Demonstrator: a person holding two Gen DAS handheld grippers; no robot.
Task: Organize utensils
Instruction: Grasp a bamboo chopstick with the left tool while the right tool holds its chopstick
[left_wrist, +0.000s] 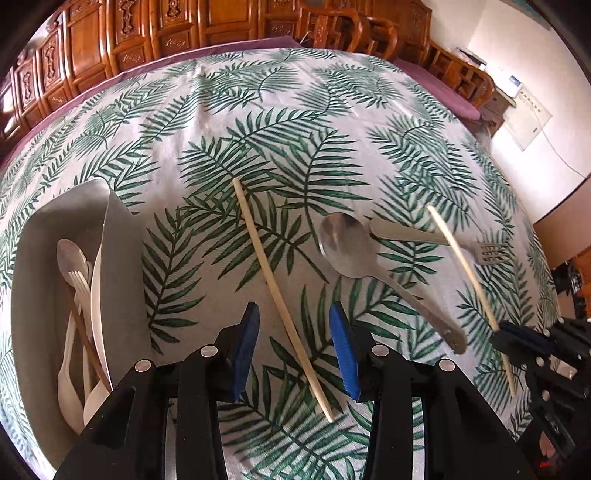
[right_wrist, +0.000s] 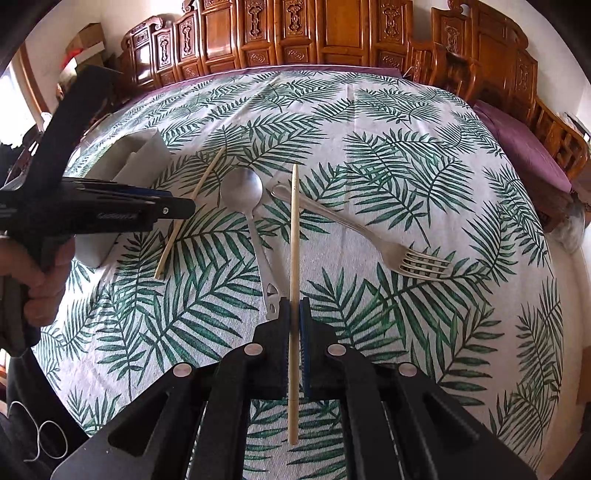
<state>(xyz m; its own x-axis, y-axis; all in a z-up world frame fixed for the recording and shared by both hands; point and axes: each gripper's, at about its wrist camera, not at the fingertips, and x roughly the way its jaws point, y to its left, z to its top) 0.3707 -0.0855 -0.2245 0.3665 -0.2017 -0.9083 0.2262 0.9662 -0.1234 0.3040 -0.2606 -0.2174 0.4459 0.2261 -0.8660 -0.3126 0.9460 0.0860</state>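
Wooden chopsticks, two: one (right_wrist: 294, 295) pinched in right gripper (right_wrist: 294, 321), other (left_wrist: 280, 299) on cloth under spread left gripper (left_wrist: 293, 350) | metal: one spoon (left_wrist: 349, 247), one fork (left_wrist: 436, 238), crossed on tablecloth (left_wrist: 295, 122) | grey tray (left_wrist: 122, 266), far left, holds pale utensils

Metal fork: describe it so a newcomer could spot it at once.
On the palm-leaf tablecloth, look right of the grey utensil tray, past the loose chopstick and metal spoon. The metal fork lies farthest right, tines towards the camera. It is the only pronged piece outside the tray; the held chopstick crosses over its handle.
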